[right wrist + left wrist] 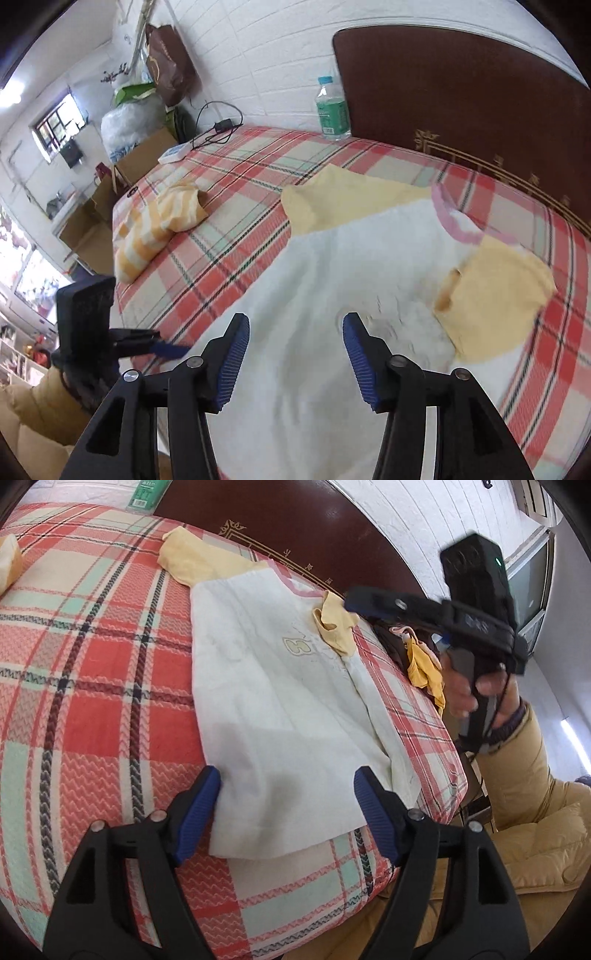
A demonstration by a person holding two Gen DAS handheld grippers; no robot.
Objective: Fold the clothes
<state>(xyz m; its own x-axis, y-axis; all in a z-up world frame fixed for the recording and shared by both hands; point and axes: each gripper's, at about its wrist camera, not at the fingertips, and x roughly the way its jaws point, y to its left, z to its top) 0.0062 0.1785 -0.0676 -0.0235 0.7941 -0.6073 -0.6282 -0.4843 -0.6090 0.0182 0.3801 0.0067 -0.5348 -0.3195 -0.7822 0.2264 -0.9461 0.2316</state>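
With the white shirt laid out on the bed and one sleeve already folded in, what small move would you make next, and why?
Probably bring the left gripper down and close it on the near hem of the white shirt. Both grippers are open and hold nothing; the right gripper hovers over the chest, one yellow sleeve lies folded inward, and the hem lies flat between the left fingers.

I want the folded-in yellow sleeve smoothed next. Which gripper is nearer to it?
Right. The right gripper hangs open over the shirt's chest, just short of the folded-in yellow sleeve. The left gripper is open down at the hem, a shirt-length away.
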